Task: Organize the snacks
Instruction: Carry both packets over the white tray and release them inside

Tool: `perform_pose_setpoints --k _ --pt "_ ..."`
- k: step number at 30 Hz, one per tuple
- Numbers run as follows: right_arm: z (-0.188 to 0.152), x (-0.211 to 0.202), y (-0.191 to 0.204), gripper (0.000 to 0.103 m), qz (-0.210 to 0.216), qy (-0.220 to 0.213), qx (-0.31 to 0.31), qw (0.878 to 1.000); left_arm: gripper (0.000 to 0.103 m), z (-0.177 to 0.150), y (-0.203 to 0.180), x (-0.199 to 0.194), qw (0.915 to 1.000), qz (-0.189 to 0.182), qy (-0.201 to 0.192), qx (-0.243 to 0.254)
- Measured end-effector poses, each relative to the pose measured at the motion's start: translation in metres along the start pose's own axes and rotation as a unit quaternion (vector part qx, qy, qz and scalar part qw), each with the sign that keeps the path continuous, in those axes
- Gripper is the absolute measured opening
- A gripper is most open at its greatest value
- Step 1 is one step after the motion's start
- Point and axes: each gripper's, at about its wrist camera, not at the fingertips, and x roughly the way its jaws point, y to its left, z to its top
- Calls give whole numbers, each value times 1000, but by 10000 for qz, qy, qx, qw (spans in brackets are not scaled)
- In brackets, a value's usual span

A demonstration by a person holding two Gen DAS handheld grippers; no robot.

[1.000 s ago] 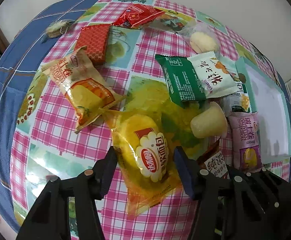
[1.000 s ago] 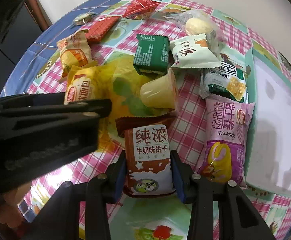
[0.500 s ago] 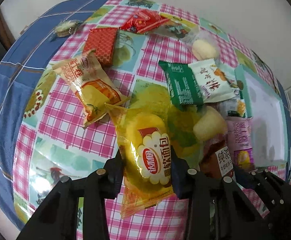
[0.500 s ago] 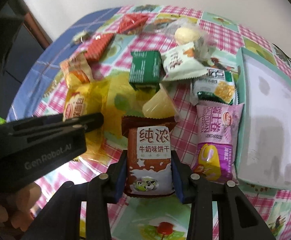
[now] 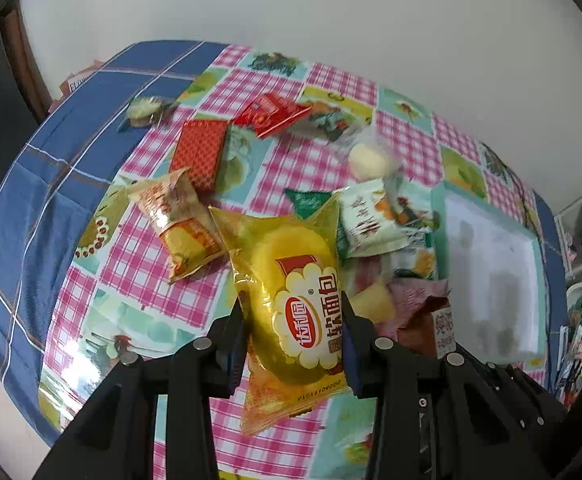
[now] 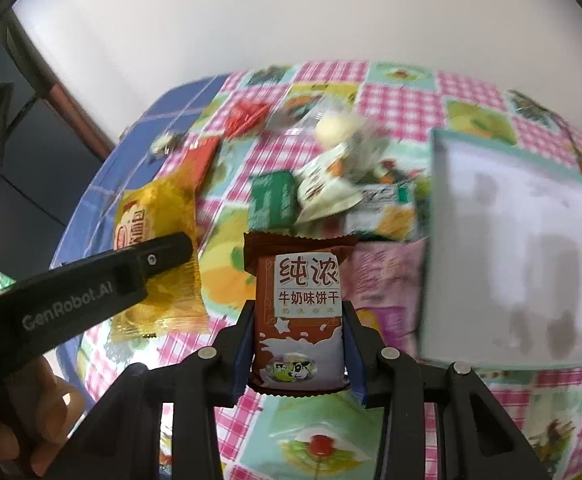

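Observation:
My left gripper [image 5: 293,340] is shut on a yellow bread packet [image 5: 291,292] and holds it above the table. My right gripper [image 6: 299,344] is shut on a brown milk biscuit packet [image 6: 299,300], also lifted off the cloth. In the right wrist view the left gripper's arm [image 6: 91,284] crosses at the left with the yellow bread packet [image 6: 159,240] hanging from it. A white tray with a teal rim [image 6: 435,200] lies to the right; the same tray [image 5: 491,272] shows at the right of the left wrist view.
Snacks lie scattered on the pink checked tablecloth [image 5: 139,240]: an orange-yellow packet [image 5: 175,224], a red wafer pack [image 5: 199,152], a red packet [image 5: 271,114], a green packet [image 6: 271,200], a white packet [image 5: 367,220], a pink packet [image 6: 387,272]. A white wall stands behind.
The left jaws closed on the yellow bread packet. Both grippers then rose with their packets, so the table looks farther away and the wall fills more of each view.

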Motion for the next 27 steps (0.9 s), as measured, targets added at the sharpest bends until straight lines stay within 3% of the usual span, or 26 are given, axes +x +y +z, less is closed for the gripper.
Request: perform_pose_setpoints --k 5,13,18,27 --pt "3 -23 -27 42 -218 -313 354 9986 41 3 -31 -9 9999 -28 -116 85" --pt "6 -45 -95 42 -962 -556 1037 9884 41 1 -91 -6 9990 -223 -156 350" --pt "3 -54 -140 42 -1250 -652 1560 9776 41 -1 -129 6 9979 -317 -151 538" --pt "11 -49 -183 42 -1609 -764 1928 9649 41 4 -184 42 9949 -522 -245 830"
